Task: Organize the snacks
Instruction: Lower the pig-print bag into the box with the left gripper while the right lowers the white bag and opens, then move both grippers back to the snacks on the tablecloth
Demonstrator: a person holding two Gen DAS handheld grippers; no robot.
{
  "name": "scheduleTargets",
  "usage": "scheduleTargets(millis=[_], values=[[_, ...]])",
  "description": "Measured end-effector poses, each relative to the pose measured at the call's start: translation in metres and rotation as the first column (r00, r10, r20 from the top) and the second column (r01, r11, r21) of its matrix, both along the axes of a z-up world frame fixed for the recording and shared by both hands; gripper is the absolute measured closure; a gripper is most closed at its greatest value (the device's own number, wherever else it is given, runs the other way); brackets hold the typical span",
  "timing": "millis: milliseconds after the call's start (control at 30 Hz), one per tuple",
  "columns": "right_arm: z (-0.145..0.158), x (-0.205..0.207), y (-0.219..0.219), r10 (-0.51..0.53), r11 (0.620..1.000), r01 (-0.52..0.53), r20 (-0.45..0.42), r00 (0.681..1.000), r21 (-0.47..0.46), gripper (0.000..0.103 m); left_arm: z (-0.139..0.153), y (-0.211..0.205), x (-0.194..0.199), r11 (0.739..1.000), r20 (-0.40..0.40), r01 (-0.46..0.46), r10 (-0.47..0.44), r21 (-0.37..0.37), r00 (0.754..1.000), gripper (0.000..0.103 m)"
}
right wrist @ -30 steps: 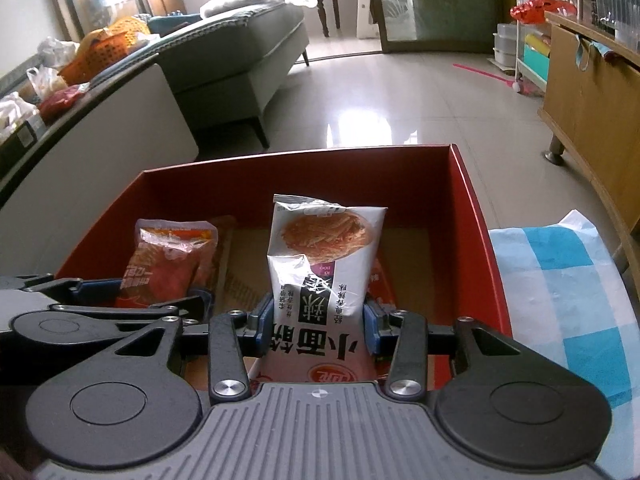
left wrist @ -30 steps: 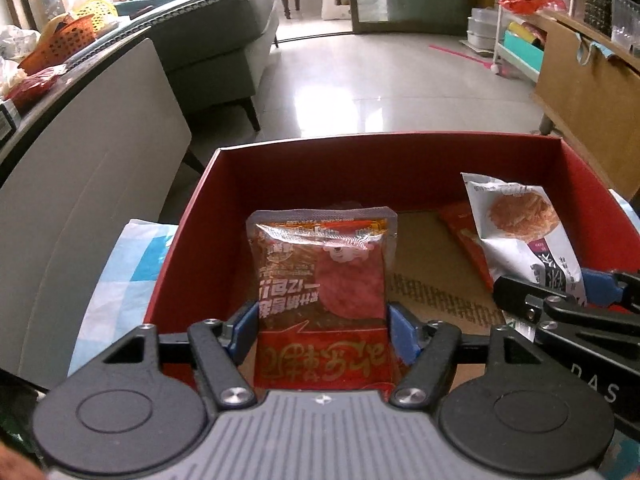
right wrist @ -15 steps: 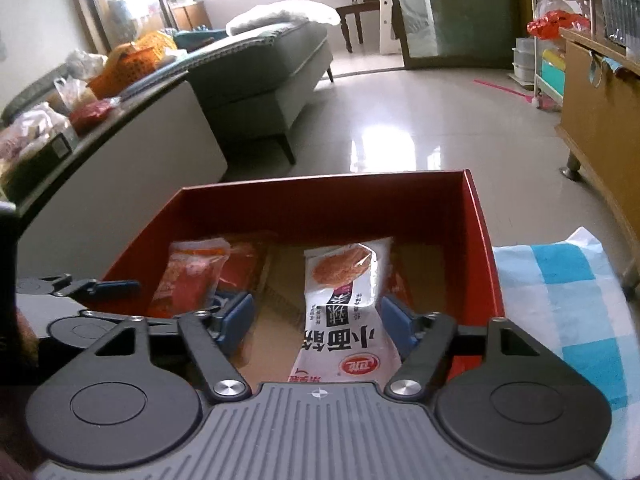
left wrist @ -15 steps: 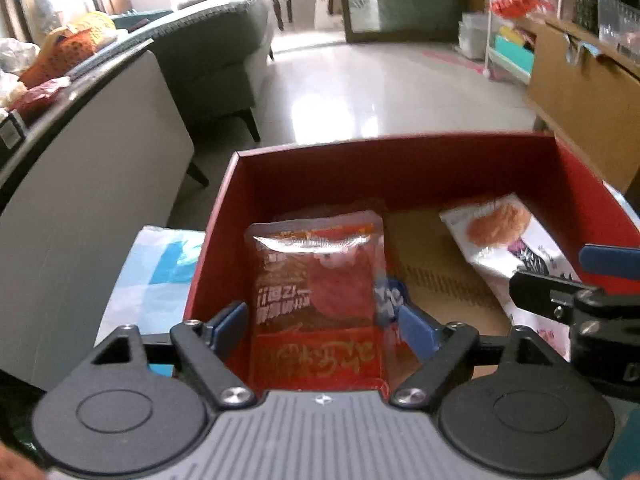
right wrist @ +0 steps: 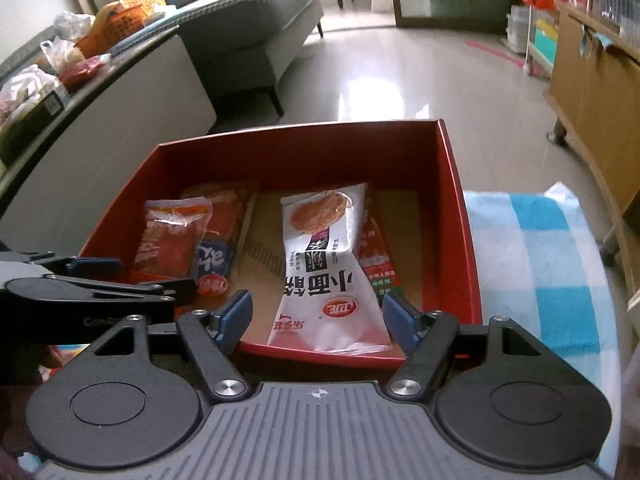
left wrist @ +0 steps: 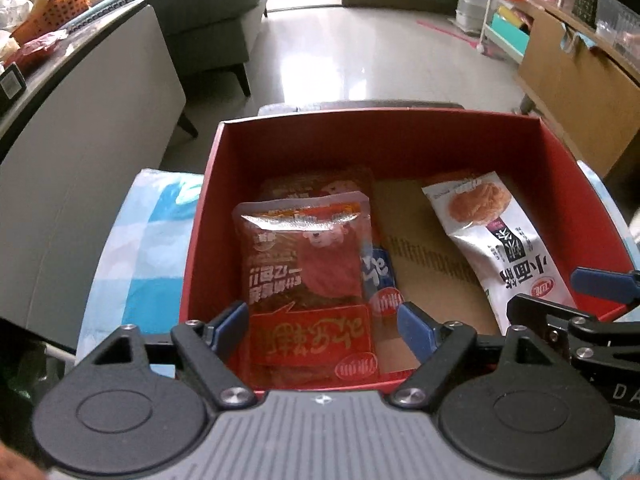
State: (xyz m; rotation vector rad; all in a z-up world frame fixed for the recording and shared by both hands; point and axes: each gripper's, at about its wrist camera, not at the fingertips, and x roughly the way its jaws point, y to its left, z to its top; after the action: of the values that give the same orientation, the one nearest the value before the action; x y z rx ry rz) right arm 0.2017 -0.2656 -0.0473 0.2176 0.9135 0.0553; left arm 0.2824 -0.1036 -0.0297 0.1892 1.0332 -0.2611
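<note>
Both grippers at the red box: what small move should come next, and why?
Probably draw both back out of the red box. The left gripper and right gripper stand open, and the red packet and white packet lie loose on the box floor, so neither placement seems to need more.

Left claw (left wrist: 322, 326) and right claw (right wrist: 316, 314) both spread wide, side by side.
</note>
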Motion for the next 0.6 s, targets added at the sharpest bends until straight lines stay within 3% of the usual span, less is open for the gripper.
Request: scheduleTargets(millis=[300, 400, 600], values=[[0.009, -0.011, 0.005, 0.006, 0.999, -0.004, -0.056, 0.998, 0.032, 0.020, 0.010, 0.013, -0.024, 1.000, -0.024, -0.018, 0.018, -0.008, 1.000, 0.027], [0.026, -0.020, 0.003, -0.011, 0.999, 0.011, 0.007, 1.000, 0.044, 0.020, 0.023, 0.020, -0.028, 0.999, -0.024, -0.024, 0.023, -0.040, 0.999, 0.027], [0.089, -0.060, 0.007, -0.040, 0.999, 0.031, 0.225, 0.974, 0.043, 0.020, 0.074, 0.050, -0.050, 0.991, 0.078, -0.045, 0.055, -0.130, 0.995, 0.027]])
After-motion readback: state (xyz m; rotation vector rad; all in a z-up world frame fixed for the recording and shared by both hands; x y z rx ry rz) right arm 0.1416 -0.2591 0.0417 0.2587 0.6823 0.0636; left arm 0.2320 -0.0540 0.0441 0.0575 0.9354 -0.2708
